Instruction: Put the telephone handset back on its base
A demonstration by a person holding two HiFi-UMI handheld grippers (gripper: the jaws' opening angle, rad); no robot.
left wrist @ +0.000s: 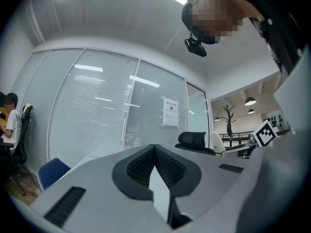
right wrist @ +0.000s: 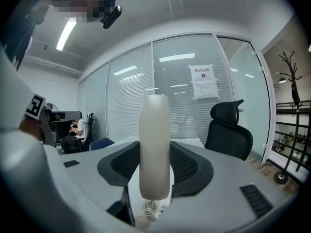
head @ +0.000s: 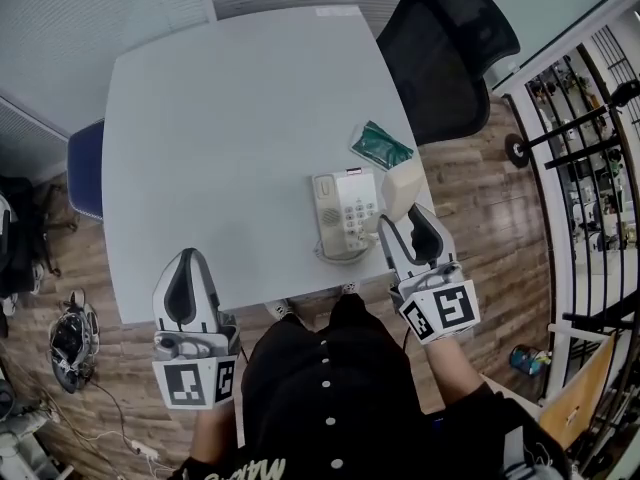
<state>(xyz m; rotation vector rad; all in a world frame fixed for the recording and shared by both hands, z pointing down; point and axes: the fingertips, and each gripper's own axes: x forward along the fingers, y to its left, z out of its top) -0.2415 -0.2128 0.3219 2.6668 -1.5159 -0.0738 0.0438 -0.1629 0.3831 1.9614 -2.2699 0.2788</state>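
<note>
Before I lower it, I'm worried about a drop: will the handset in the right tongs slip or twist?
The handset looks like smooth, rigid plastic, so it probably won't bend but could slide. The right tongs pinch it near one end, so it may pivot. The coiled cord beneath might tug it sideways.

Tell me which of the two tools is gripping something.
The right tool, closed on the cream plastic telephone handset; the left tool has its jaws shut together, empty.

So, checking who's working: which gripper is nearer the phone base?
Right. The right gripper holds the handset just right of the base; the left gripper is at the table edge, well left.
</note>
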